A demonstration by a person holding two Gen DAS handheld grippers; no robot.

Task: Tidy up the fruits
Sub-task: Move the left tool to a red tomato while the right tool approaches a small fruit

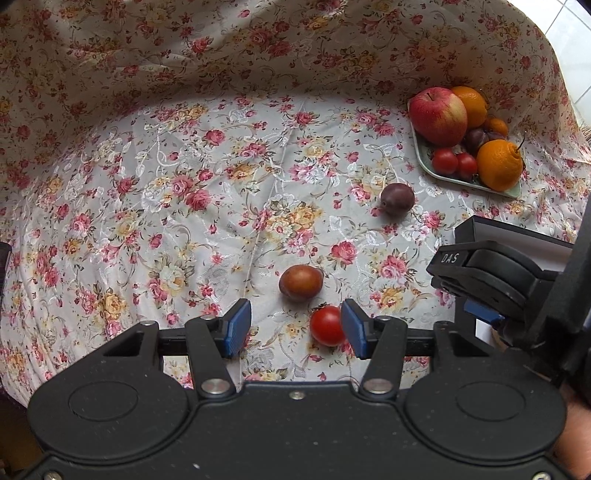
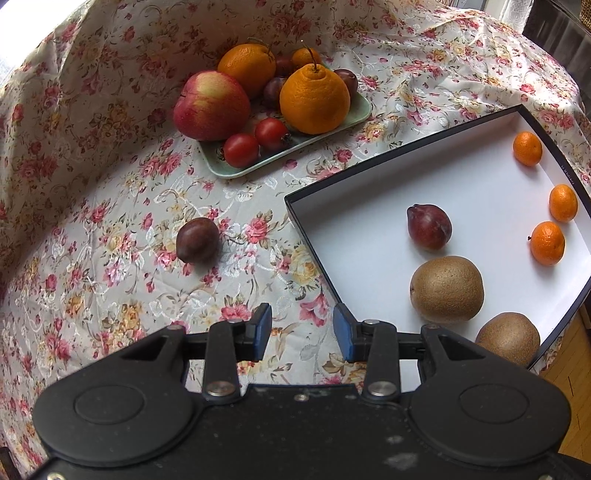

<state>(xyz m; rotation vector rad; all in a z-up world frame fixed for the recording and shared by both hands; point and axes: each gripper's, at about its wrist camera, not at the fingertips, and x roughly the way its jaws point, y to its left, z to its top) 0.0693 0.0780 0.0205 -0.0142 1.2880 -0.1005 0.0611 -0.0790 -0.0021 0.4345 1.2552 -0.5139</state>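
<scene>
Floral tablecloth [image 1: 184, 192] under scattered fruit.

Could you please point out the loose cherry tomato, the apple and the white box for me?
cherry tomato [image 1: 327, 325]: left wrist view, middle of its red skin.
apple [image 2: 211, 105]: right wrist view, centre of its side.
white box [image 2: 480, 192]: right wrist view, bare floor.

Desk [image 1: 207, 206] covered by a floral cloth [image 1: 147, 74], pink and yellow roses on white, creased; cloth rises behind the work area and drapes over the edges. White tiled floor [image 1: 569, 33] at upper right in left wrist view. Wood floor [image 2: 565, 387] at lower right in right wrist view. Daylight enters from upper left.
</scene>
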